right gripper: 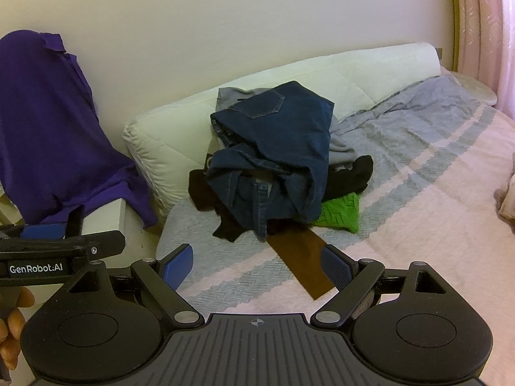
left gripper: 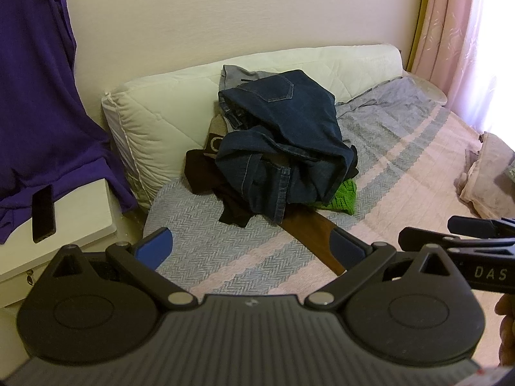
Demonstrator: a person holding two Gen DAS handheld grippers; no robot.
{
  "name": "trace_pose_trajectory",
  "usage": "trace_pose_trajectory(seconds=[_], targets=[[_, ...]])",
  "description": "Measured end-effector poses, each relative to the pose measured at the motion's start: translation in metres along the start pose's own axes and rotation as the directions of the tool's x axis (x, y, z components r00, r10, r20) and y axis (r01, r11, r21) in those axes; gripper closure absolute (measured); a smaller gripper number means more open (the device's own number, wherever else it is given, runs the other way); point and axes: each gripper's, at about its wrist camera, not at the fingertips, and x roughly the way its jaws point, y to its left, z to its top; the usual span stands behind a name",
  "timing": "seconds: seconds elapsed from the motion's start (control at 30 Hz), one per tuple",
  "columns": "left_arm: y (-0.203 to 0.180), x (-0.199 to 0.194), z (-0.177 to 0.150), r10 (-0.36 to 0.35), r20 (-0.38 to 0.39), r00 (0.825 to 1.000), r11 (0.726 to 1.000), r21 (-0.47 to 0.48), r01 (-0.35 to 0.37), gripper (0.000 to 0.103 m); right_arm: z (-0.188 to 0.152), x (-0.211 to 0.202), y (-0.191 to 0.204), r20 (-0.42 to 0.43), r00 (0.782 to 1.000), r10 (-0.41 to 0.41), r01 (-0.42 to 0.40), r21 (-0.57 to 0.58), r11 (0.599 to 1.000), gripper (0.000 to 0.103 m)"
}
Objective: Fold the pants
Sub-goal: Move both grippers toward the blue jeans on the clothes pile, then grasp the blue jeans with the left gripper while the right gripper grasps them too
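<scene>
A heap of clothes lies on the bed against the pillow. On top are crumpled dark blue jeans, back pocket facing up. Under them lie black garments, a green knit piece, a grey piece and a brown trouser leg stretching toward me. My left gripper stands open above the bedspread, short of the heap, nothing between its blue pads. My right gripper is open too, its right pad beside the brown leg's end.
A white quilted pillow lines the wall. A purple shirt drapes over a white bedside stand with a dark phone on it. Pink folded cloth lies at right. A pink curtain hangs behind. The striped bedspread stretches away to the right.
</scene>
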Motion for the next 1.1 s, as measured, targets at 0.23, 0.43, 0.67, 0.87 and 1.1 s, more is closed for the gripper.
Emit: trace_pose_trajectory(seconds=[0.23,0.43,0.67,0.87,1.1], targets=[[0.002,-0.004,0.001,0.022,0.007,1.000,1.000,0.005,-0.022,0.001,-0.001,0.002,-0.006,-0.003,1.000,0.023,-0.023,-0.013,1.000,0.019],[0.012,0.004,0.009,0.014,0.000,1.000,1.000,0.015,-0.014,0.001,-0.002,0.011,-0.014,-0.015,1.000,0.022,-0.022,-0.027,0.999,0.019],[0.022,0.060,0.035,-0.026,-0.004,1.000,0.982,0.186,0.026,0.001,0.013,0.047,-0.023,0.007,1.000,-0.012,0.013,-0.077,0.997,0.019],[0.015,0.148,0.067,-0.120,0.011,0.993,0.906,0.411,0.105,0.001,0.036,0.106,-0.035,-0.018,0.997,-0.078,0.075,-0.114,0.991,0.019],[0.002,0.275,0.102,-0.247,0.006,0.969,0.718,0.672,0.179,0.001,0.069,0.215,-0.063,-0.083,0.983,-0.161,0.149,-0.131,0.980,0.019]])
